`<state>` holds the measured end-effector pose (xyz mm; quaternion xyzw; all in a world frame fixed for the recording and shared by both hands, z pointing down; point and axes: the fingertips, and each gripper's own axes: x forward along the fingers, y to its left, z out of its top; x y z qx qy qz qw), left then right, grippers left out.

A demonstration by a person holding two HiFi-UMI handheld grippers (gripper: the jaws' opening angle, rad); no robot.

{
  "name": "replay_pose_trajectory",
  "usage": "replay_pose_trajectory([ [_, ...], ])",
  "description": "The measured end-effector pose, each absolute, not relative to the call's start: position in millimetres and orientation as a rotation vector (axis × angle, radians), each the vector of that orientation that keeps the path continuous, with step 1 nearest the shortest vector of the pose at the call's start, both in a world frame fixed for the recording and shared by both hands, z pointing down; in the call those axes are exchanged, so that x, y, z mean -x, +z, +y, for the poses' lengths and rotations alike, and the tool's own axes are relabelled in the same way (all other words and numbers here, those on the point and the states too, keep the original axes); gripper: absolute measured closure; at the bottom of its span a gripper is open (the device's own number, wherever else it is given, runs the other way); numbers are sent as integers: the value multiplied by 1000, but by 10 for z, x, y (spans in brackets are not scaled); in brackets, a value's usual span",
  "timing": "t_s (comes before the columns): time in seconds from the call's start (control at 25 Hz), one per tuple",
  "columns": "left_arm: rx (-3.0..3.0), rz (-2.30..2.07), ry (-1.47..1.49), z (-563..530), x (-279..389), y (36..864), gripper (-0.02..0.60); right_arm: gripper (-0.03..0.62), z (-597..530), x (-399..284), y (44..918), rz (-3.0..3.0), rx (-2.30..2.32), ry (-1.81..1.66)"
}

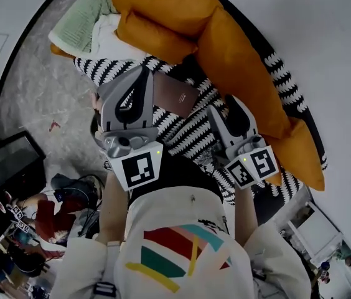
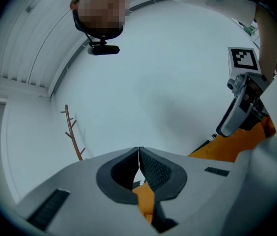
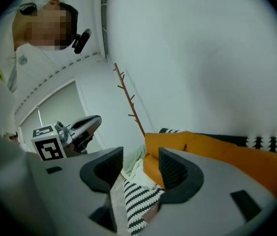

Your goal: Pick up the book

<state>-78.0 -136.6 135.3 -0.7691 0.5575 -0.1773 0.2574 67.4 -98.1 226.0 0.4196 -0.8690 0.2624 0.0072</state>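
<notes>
Lying on the striped blanket [image 1: 188, 137] between the grippers, the book [image 1: 177, 95] runs left to right, nearer the left gripper [image 1: 139, 80], whose jaws are together. The right gripper [image 1: 230, 108] holds its jaws apart, empty.

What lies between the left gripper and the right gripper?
In the head view, the brown book lies flat on the striped cover between the left gripper and the right gripper, closer to the left one.

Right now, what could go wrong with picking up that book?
The book lies flat on the striped blanket, so a gripper may pinch fabric too. The left gripper is shut and would only push the book. The cushion sits close behind and could get bumped.
</notes>
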Motion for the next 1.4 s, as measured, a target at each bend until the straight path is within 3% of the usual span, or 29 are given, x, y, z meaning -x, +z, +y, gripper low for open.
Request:
replay_pose_trajectory([
  [0.12,2118,1532,-498,-1607,756,1889,574,303,-1132,-637,2874,-2656,-1268,974],
  [0.2,2160,1531,-529,-1690,727,2320,574,278,-1122,-661,3434,-2559,-1263,1077],
  [0.52,2302,1522,-623,-2012,592,4275,574,279,-1058,-866,5876,-2225,-1277,1346],
  [0.72,2352,1426,-707,-1986,460,5128,574,279,-773,-904,6797,-2061,-1241,1509],
  [0.96,2439,1416,-743,-2039,424,5593,574,279,-642,-772,7301,-1968,-1222,1811],
  [1.28,2460,1367,-755,-1989,380,5607,574,283,-775,-607,7028,-2145,-1094,1932],
  [1.4,2435,1362,-771,-1988,407,5578,574,356,-937,-397,6784,-2270,-1001,1896],
])
